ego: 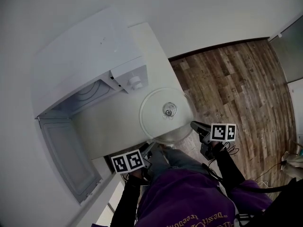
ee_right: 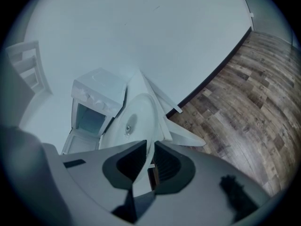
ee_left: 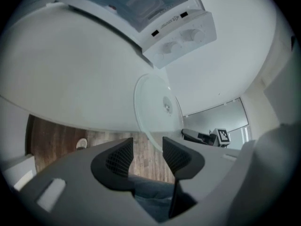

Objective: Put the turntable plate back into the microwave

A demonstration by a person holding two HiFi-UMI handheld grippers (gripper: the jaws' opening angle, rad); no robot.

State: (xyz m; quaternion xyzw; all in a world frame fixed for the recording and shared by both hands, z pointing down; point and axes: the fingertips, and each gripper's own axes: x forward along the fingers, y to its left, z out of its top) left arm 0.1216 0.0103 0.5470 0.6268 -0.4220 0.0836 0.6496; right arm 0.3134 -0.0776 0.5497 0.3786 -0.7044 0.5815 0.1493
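Observation:
The clear glass turntable plate (ego: 165,115) lies flat on the white table (ego: 113,131), just in front of the white microwave (ego: 94,70), and hangs over the table's near edge. The microwave's door (ego: 64,152) is swung open at the left and its cavity (ego: 90,96) shows. My right gripper (ego: 195,126) is shut on the plate's right rim; in the right gripper view the plate (ee_right: 134,121) runs between the jaws of that gripper (ee_right: 149,157). My left gripper (ego: 150,148) is open at the plate's near-left rim. The left gripper view has the plate (ee_left: 157,109) just beyond the open gripper (ee_left: 146,154).
Wood floor (ego: 236,89) lies to the right of the table, with a dark skirting along the white wall. The person's purple top (ego: 184,197) fills the bottom of the head view. The microwave's knobs (ego: 136,82) face the plate. Cables lie on the floor at right (ego: 289,162).

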